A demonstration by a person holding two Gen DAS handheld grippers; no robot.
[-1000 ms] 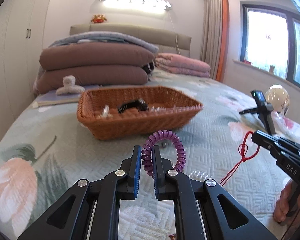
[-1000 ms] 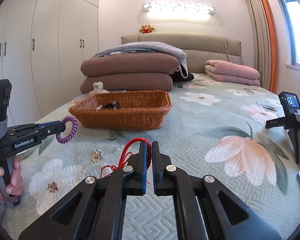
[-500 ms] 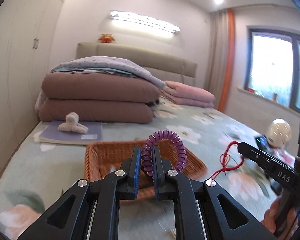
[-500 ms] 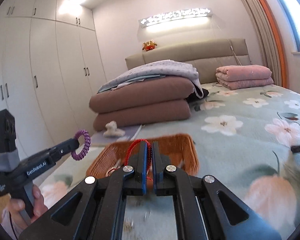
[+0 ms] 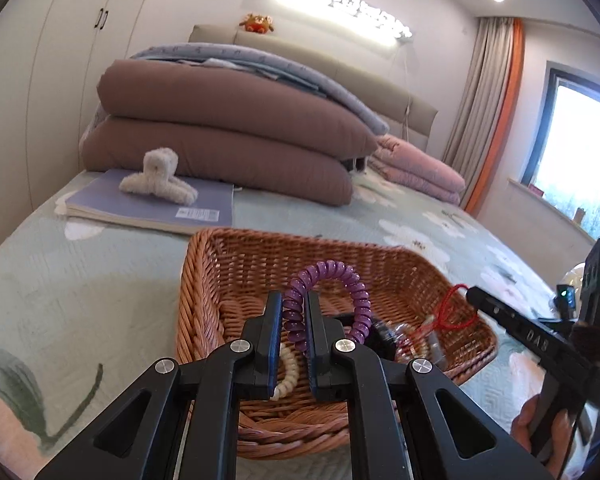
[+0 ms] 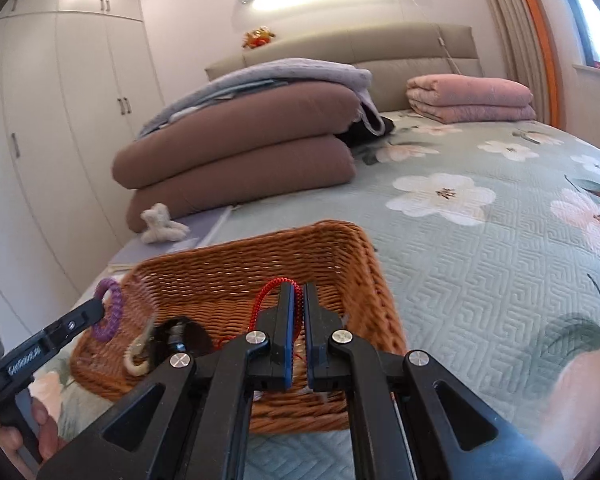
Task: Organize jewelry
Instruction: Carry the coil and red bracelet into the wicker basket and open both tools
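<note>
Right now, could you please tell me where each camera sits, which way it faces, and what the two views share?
Left wrist: on the left gripper, facing the bed's headboard over the brown wicker basket; its fingers pinch a purple spiral hair tie; the right gripper and a hand show.
Right wrist: on the right gripper, same heading; its fingers pinch a red cord; the left gripper shows.
Shared: basket, folded brown quilts, fluffy white hair claw.
</note>
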